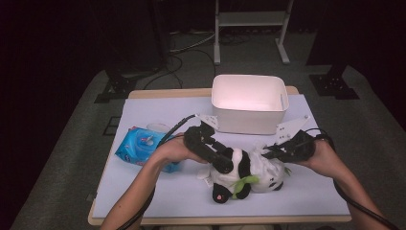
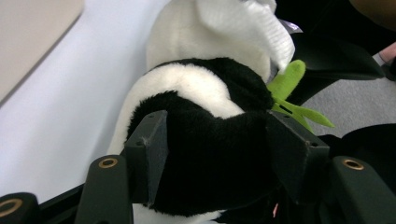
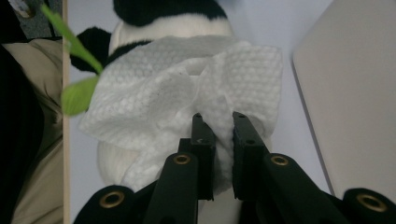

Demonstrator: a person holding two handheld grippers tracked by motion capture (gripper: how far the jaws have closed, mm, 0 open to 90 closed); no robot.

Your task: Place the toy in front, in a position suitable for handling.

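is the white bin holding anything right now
No, the white bin shows a bare pale inside in the high view, with nothing lying in it.

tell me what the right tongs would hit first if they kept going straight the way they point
The right tongs already pinch a white wipe; straight ahead, the panda plush under it probably comes first.

bright lit table, dark surroundings, soft focus

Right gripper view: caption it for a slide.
Right gripper pinches a white wipe against the panda.
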